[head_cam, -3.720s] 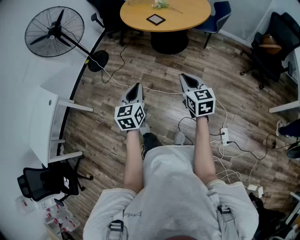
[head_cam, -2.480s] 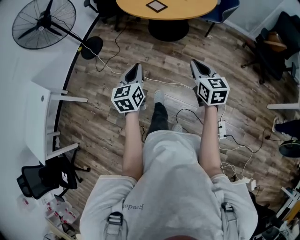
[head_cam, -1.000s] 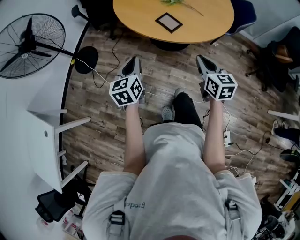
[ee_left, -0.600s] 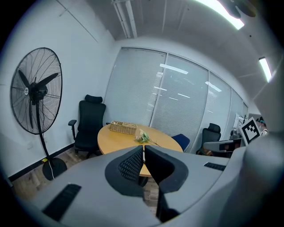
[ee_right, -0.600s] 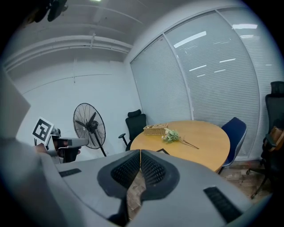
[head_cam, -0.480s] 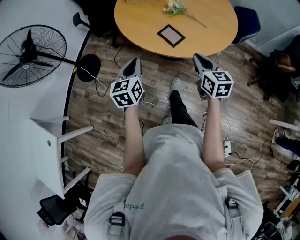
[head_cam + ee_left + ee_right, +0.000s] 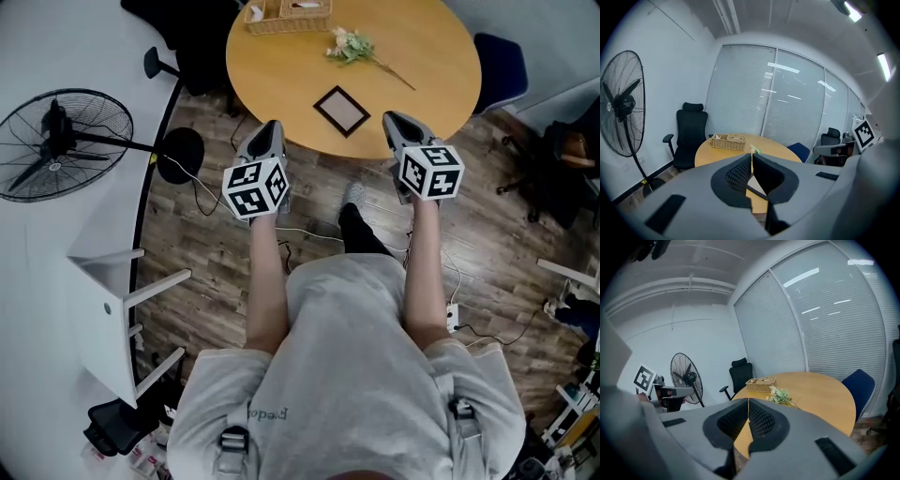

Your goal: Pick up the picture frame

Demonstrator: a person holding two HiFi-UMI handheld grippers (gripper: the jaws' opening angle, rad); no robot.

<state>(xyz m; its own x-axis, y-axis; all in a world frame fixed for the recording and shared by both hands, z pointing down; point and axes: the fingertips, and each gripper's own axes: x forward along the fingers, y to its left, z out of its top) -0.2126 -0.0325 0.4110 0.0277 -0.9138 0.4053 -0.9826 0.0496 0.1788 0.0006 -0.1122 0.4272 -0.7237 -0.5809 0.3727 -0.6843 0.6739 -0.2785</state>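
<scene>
A small dark picture frame (image 7: 341,111) lies flat on the round wooden table (image 7: 281,75), near its front edge. My left gripper (image 7: 272,128) is shut and empty at the table's near left edge, left of the frame. My right gripper (image 7: 391,119) is shut and empty over the near right edge, right of the frame. In the left gripper view a dark edge of the frame (image 7: 757,191) shows just behind the closed jaws of that gripper (image 7: 752,158). The right gripper view shows the closed jaws of that gripper (image 7: 748,401) against the table top (image 7: 820,390).
A wicker tray (image 7: 287,14) and a flower sprig (image 7: 357,49) lie further back on the table. A standing fan (image 7: 58,142) is at left, a blue chair (image 7: 502,67) at right, a black office chair (image 7: 688,133) beyond. Cables (image 7: 473,319) run over the wood floor.
I have walked up to the table: it and the frame have slid down the head view, and both grippers now reach the near edge, still shut.
</scene>
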